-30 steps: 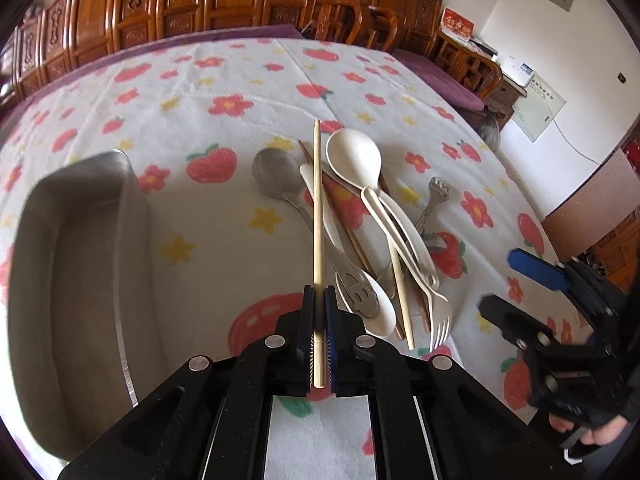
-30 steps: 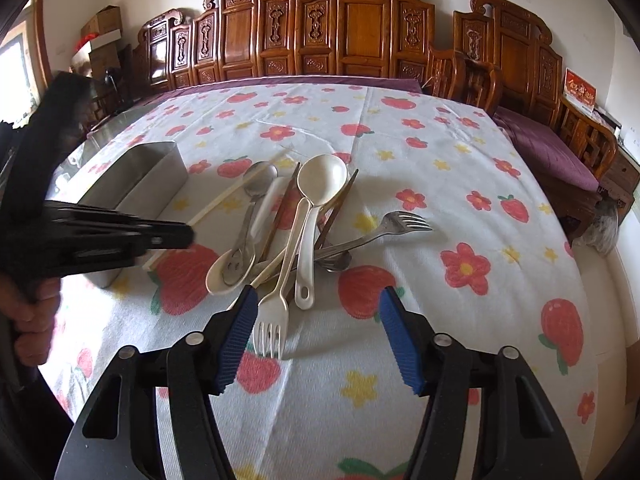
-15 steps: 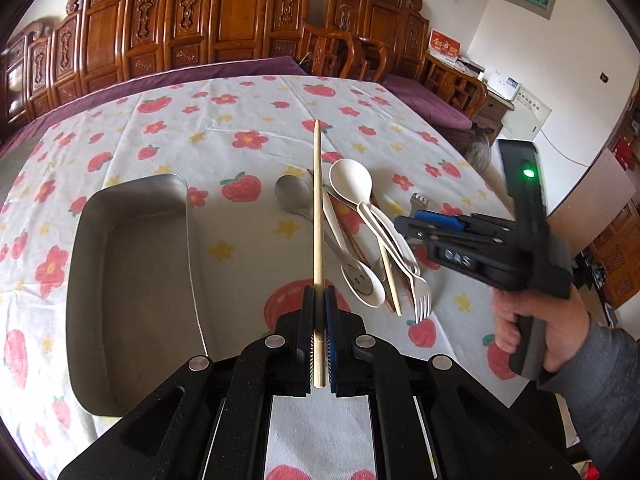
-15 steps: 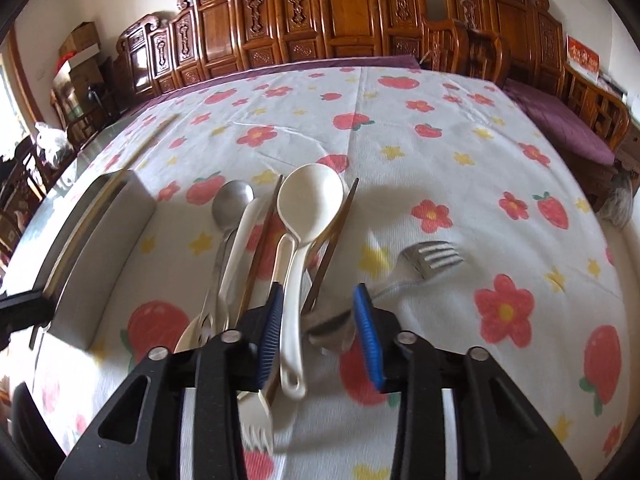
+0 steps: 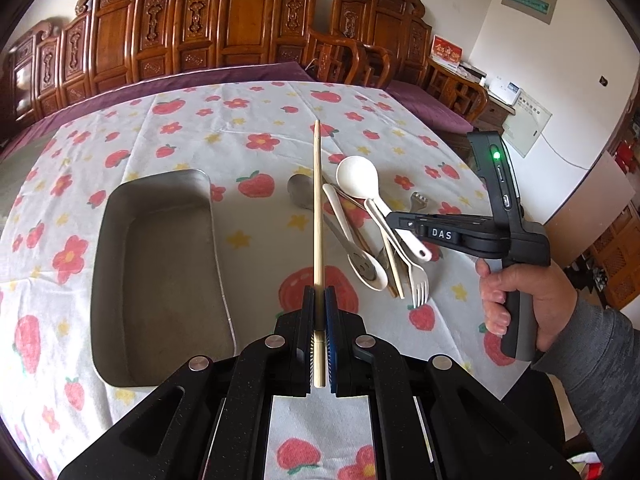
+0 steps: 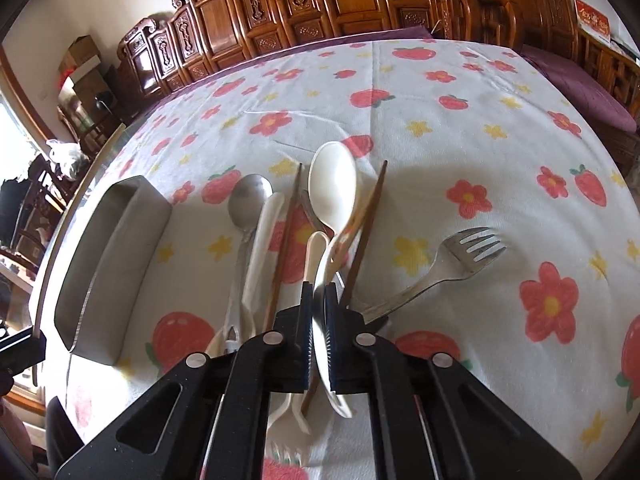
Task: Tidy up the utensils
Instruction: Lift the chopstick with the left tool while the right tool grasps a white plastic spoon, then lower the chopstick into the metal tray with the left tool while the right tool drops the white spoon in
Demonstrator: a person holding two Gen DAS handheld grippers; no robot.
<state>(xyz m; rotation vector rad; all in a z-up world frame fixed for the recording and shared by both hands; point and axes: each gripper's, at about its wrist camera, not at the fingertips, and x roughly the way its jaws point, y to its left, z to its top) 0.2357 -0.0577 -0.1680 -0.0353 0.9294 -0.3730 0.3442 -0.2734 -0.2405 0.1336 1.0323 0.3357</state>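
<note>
My left gripper (image 5: 319, 292) is shut on a pale wooden chopstick (image 5: 317, 200), which points forward above the tablecloth between the metal tray (image 5: 160, 260) and the utensil pile. In the right wrist view my right gripper (image 6: 319, 286) is down on the pile; its jaws are closing and the pads press on the handle of the big white spoon (image 6: 334, 184). The left wrist view shows the right gripper (image 5: 394, 220), held by a hand, over the white spoon (image 5: 357, 178). The tray (image 6: 108, 256) holds nothing.
The pile holds a steel spoon (image 6: 249, 200), dark chopsticks (image 6: 286, 240), a steel fork (image 6: 468, 252), a white plastic fork (image 5: 418, 284) and another white spoon (image 5: 372, 274). Carved wooden chairs ring the fruit-print tablecloth. The table edge runs close on the right.
My right gripper came down onto the pile and its jaws went from wide to shut on the white spoon's handle. My left gripper rose and pulled back with the chopstick, toward the tray side.
</note>
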